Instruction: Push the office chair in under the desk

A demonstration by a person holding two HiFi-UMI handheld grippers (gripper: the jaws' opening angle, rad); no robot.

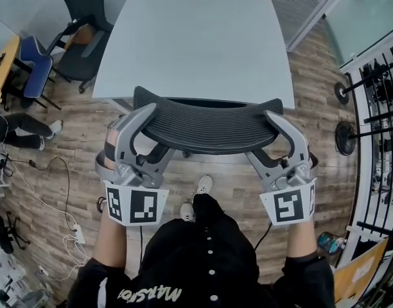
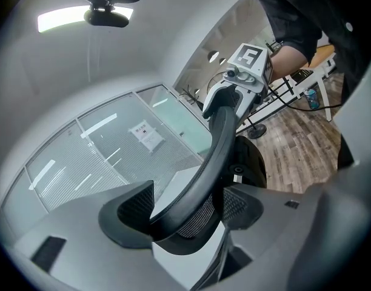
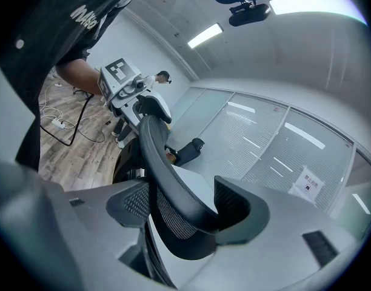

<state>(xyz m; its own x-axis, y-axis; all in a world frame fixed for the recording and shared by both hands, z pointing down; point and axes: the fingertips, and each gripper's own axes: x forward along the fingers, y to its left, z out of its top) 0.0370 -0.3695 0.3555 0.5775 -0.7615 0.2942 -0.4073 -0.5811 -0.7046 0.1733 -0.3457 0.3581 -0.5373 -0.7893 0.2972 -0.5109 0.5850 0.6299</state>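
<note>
Chair backrest (image 1: pixel 206 126) sits just short of desk (image 1: pixel 196 37) at 12 o'clock, left gripper (image 1: pixel 151 130) at 9 and right gripper (image 1: pixel 266 136) at 3 each clamped on its top rim; push step in hand, next needs even fwd shove.

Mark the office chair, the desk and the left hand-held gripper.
office chair (image 1: pixel 209 126), head view, middle of its mesh backrest.
desk (image 1: pixel 196 37), head view, bare top.
left hand-held gripper (image 2: pixel 190 200), left gripper view, midway between its fingertips, where the backrest edge sits.
</note>
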